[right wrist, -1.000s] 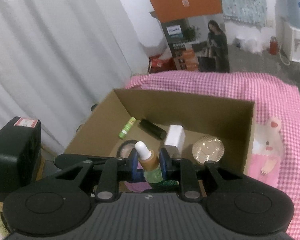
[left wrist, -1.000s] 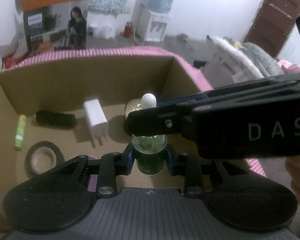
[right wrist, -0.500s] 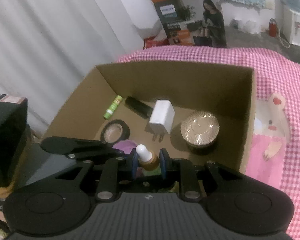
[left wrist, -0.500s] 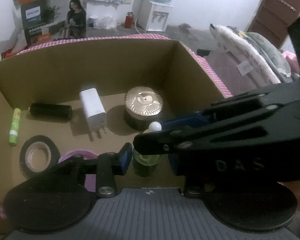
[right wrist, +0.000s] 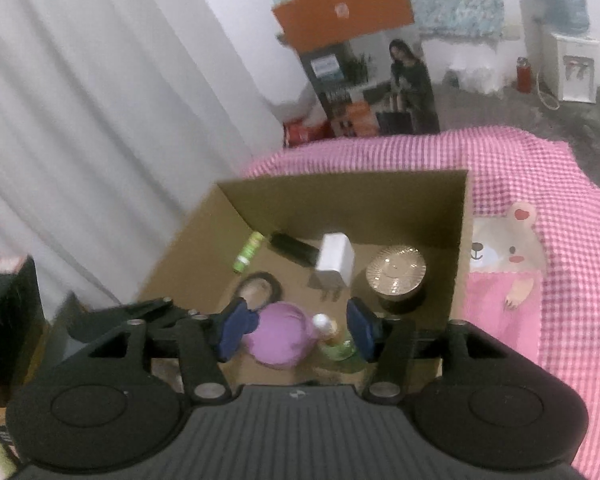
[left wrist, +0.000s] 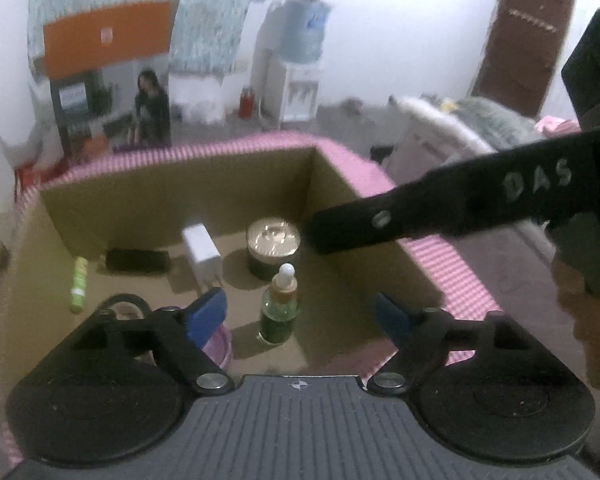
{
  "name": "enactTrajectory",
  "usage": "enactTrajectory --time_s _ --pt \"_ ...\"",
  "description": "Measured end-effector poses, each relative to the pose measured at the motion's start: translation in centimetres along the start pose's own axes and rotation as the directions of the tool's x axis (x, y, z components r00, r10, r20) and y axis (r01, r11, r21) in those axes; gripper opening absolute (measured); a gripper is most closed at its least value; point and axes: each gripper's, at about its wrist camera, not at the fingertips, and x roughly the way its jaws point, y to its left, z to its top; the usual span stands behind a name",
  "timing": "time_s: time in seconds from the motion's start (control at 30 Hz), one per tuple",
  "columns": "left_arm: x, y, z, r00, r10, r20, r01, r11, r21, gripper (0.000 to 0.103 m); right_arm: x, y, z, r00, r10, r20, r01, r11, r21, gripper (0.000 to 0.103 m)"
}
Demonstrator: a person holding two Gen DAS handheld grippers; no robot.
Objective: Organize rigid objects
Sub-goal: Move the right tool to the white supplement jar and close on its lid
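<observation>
A green dropper bottle with a white bulb stands upright on the floor of the cardboard box; it also shows in the right wrist view. My left gripper is open and empty, its blue pads wide on either side of the bottle. My right gripper is open and empty above the bottle and a purple lid. Its arm crosses the left wrist view at the right.
The box also holds a gold-lidded jar, a white charger, a black tube, a green lip balm and a tape roll. The box sits on a pink checked cloth.
Both grippers have opened and let go of the dropper bottle, which now stands in the box. Both grippers have pulled up and back from it.
</observation>
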Motion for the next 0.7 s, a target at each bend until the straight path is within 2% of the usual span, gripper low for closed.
enactTrajectory --time_s 0.13,0.3,0.5,0.7 --pt "-4.5 -0.2 -1.7 0.997 0.005 0.078 -0.008 0.999 0.036 0.098 -3.7 1.6 -1.6 0.996 0.052 0.079 -0.055 0.998 0.03 0.063" --pt "-8.5 1.7 -4.5 0.99 0.076 0.122 -0.079 0.997 0.022 0.099 -4.9 3.6 -4.1 0.985 0.13 0.114 -0.137 0.989 0.056 0.067" --pt "-9.9 4.2 -6.9 0.972 0.187 0.145 -0.183 0.982 -0.043 0.099 -1.8 5.9 -6.2 0.978 0.202 0.043 -0.205 0.974 0.095 0.067" --pt "-7.7 6.4 -8.8 0.956 0.274 0.105 -0.266 0.96 -0.084 0.099 3.5 8.0 -7.0 0.981 0.189 -0.052 -0.182 0.977 0.11 0.067"
